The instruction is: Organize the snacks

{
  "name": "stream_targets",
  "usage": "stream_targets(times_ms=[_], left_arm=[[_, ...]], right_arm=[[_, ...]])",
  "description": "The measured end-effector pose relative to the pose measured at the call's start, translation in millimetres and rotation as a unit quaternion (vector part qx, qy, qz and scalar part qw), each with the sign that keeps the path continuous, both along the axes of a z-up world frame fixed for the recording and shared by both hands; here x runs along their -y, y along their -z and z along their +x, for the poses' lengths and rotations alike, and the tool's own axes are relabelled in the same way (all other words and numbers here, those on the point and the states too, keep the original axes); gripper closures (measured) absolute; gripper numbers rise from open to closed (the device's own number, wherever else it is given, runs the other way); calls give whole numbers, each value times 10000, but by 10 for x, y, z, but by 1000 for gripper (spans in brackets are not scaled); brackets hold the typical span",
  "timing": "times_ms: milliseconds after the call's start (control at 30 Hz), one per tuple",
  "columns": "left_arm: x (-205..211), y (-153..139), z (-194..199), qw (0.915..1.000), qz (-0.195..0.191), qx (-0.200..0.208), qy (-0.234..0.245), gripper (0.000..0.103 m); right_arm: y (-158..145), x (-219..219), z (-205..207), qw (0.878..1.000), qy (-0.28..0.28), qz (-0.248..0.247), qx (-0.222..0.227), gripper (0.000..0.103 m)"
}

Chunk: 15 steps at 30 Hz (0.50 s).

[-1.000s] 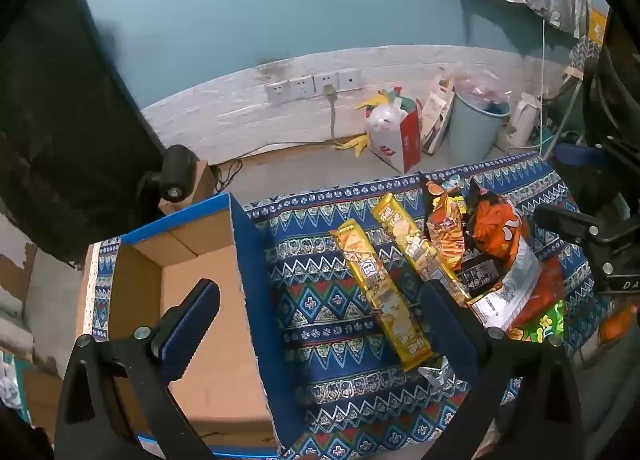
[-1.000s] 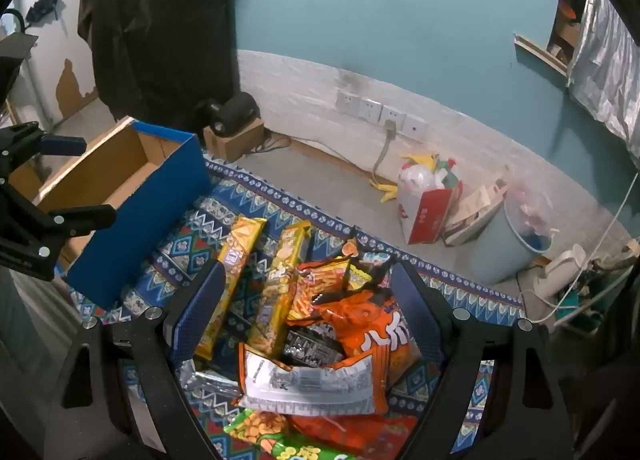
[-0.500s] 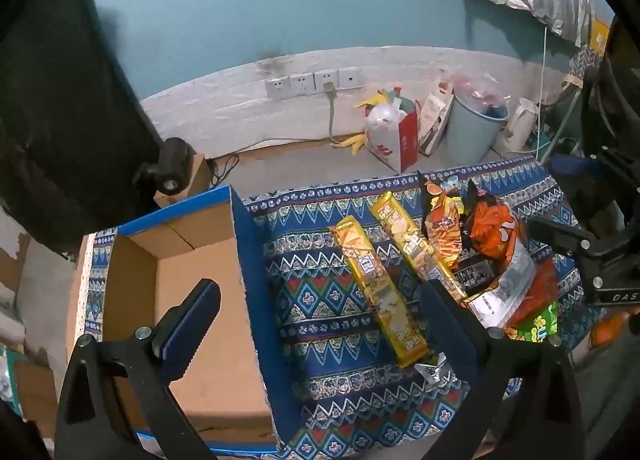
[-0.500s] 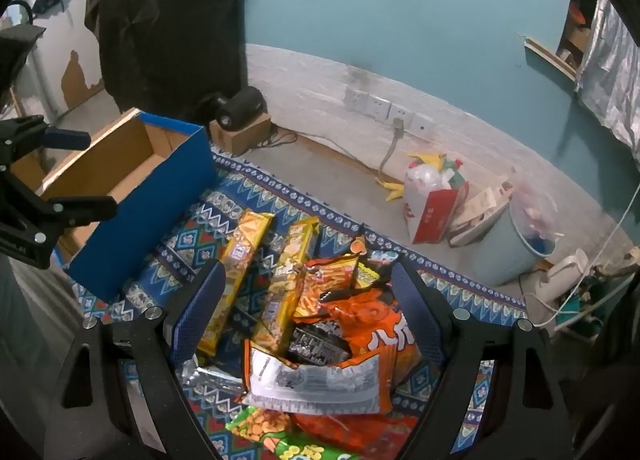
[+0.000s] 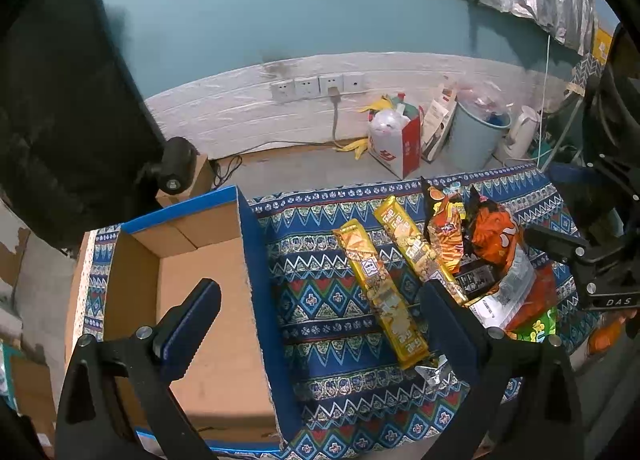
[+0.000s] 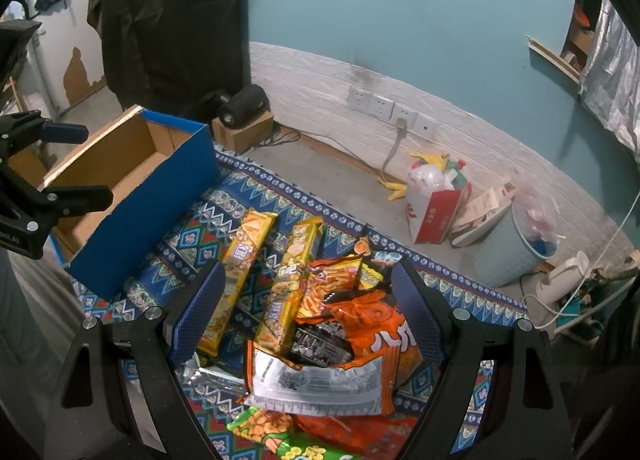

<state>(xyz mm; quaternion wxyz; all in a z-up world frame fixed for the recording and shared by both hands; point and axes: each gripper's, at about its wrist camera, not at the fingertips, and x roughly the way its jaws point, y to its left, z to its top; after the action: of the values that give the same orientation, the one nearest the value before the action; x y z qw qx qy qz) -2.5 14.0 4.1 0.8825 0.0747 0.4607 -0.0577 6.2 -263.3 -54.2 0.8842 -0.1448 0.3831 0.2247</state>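
Two hand-held grippers: both with jaws spread wide, nothing between the fingers.
Left hand-held gripper [image 5: 316, 318]: hovers above the surface, one finger over the box, the other over the snacks.
Right hand-held gripper [image 6: 308, 312]: hovers above the snack pile, its fingers straddling the bags.
Surface [image 5: 320, 284]: covered by a blue patterned cloth.
Cardboard box [image 5: 192, 284]: open, blue outside, brown inside, at the left edge of the surface; no snacks seen inside.
Left yellow pack [image 5: 378, 292]: long, flat on the cloth, just right of the box, its far end angled toward the box.
Second yellow pack [image 5: 416, 248]: long, just beside the first, roughly parallel, its near end under the pile.
Snack pile [image 6: 352, 340]: at the right part of the surface; bags overlap one another.
Orange bag [image 6: 380, 332]: on top of the pile, touching a black packet [image 6: 320, 344].
White-backed packet [image 6: 320, 384]: lies printed side up across the near side of the pile.
Green packet [image 6: 280, 440]: at the near edge, partly beneath the others.
Silver wrapper [image 6: 208, 378]: on the cloth near the first pack's near end.
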Motion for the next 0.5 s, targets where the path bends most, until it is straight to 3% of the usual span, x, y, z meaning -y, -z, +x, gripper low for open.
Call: stream_targets(times_ms=[500], left_arm=[[-20, 36, 6, 10000, -48, -77, -22, 2]], right_arm=[[49, -36, 5, 9999, -1, -81, -78, 20]])
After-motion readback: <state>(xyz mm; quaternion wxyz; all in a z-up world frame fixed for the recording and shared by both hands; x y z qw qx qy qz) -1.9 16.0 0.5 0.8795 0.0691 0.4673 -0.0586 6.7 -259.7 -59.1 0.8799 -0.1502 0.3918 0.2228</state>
